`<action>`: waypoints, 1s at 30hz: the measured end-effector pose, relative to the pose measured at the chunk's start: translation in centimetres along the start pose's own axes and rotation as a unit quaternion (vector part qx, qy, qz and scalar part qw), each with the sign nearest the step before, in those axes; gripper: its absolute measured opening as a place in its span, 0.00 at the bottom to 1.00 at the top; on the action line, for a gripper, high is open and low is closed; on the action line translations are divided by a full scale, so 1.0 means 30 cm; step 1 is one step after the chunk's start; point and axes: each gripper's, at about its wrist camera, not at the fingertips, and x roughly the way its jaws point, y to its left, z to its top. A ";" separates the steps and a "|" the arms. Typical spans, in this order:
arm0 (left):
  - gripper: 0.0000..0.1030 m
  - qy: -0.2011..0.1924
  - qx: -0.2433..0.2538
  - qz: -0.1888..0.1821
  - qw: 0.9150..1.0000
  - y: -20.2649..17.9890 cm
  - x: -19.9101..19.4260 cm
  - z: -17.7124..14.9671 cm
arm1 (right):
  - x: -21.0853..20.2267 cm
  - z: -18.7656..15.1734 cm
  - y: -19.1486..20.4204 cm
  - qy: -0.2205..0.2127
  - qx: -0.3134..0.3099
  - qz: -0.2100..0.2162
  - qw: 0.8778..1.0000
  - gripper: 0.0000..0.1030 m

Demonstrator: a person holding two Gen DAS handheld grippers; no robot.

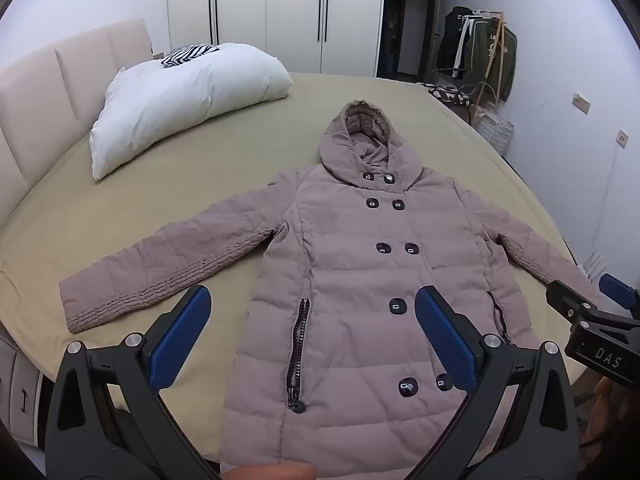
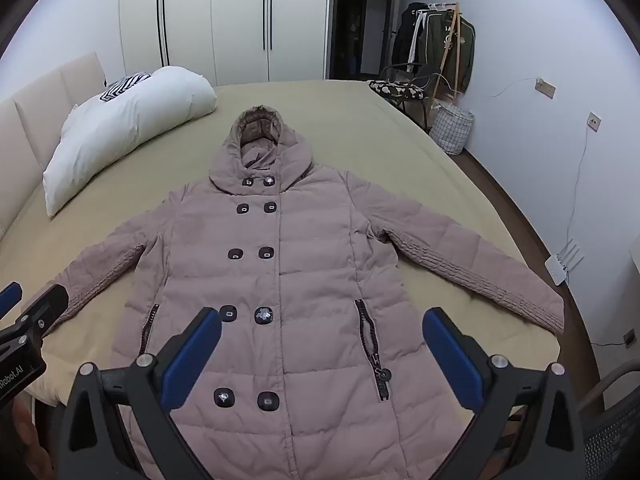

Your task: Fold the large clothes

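Observation:
A dusty-pink hooded puffer coat (image 1: 352,264) lies flat, front up and buttoned, on the olive bed sheet, sleeves spread to both sides and hood pointing away; it also shows in the right wrist view (image 2: 280,280). My left gripper (image 1: 312,300) is open and empty, held above the coat's lower left part. My right gripper (image 2: 322,324) is open and empty above the lower right part. The right gripper shows at the right edge of the left wrist view (image 1: 592,312), and the left gripper at the left edge of the right wrist view (image 2: 24,320).
A white pillow (image 1: 180,96) lies at the far left of the bed (image 1: 120,216) by the padded headboard (image 1: 40,92). White wardrobes (image 2: 224,20) stand behind. A clothes rack (image 2: 440,44), a chair and a checked basket (image 2: 452,128) stand at the right.

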 end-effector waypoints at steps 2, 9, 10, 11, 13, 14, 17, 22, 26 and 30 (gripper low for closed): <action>1.00 -0.001 0.004 0.001 1.000 0.000 0.001 0.001 | 0.001 0.001 0.002 0.000 0.000 0.000 1.000 1.00; 1.00 0.000 0.012 0.009 1.000 -0.025 -0.004 0.011 | 0.000 -0.004 0.006 -0.001 -0.002 0.001 1.000 1.00; 1.00 0.000 0.013 0.009 1.000 -0.027 -0.004 0.013 | 0.007 0.006 0.005 0.005 0.000 0.000 1.000 1.00; 1.00 -0.005 0.011 0.011 1.000 -0.018 -0.009 -0.007 | 0.006 0.006 0.006 0.005 -0.001 -0.001 1.000 1.00; 1.00 -0.004 0.009 0.010 1.000 -0.006 -0.011 -0.014 | 0.005 0.004 0.009 0.005 0.000 0.000 1.000 1.00; 1.00 -0.004 0.010 0.010 1.000 -0.008 -0.010 -0.015 | 0.004 0.003 0.010 0.005 0.000 0.000 1.000 1.00; 1.00 -0.004 0.010 0.010 1.000 -0.009 -0.006 -0.016 | 0.002 0.001 0.007 0.005 -0.001 0.001 1.000 1.00; 1.00 -0.002 0.011 0.011 1.000 -0.004 -0.003 -0.013 | -0.001 -0.004 0.010 0.005 -0.002 0.001 1.000 1.00; 1.00 -0.002 0.007 0.011 1.000 0.017 0.023 -0.032 | -0.001 -0.004 0.013 0.005 -0.001 0.000 1.000 1.00; 1.00 -0.002 0.007 0.011 1.000 0.019 0.022 -0.031 | -0.001 -0.006 0.010 0.005 0.001 0.001 1.000 1.00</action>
